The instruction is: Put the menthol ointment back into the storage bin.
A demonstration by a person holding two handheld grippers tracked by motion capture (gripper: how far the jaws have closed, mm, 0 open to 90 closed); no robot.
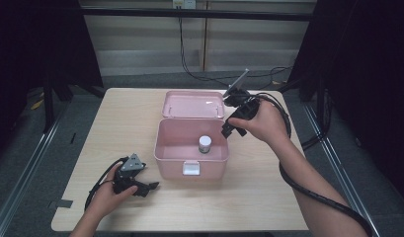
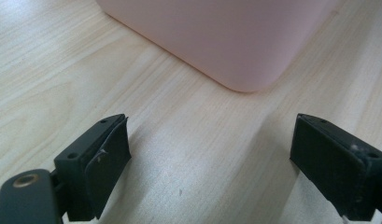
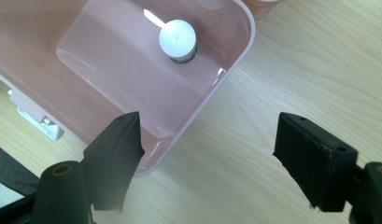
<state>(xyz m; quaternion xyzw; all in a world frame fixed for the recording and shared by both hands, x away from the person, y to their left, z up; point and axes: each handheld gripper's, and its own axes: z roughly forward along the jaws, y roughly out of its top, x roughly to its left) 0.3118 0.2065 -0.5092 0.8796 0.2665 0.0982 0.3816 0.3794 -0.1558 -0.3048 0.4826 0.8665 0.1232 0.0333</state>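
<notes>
We see left gripper (image 1: 149, 186) resting on near-left table (image 1: 249, 197), jaws spread wide, nothing between them, pointing at pink box (image 1: 191, 143). Box sits mid-table, lid (image 1: 193, 104) thrown back on far side. Small bottle (image 1: 205, 144) (white cap) stands upright inside box, toward its right. Right gripper (image 1: 228, 129) hovers at box's far-right corner, jaws released, empty.

From high on our side we look forward and down over the whole table (image 1: 140, 118). The left tool's (image 2: 209, 154) camera sits low, close to the wood, facing a corner of the pink box (image 2: 226, 37). The right tool's (image 3: 207, 158) camera looks steeply down into that box (image 3: 132, 93) from near its rim.
</notes>
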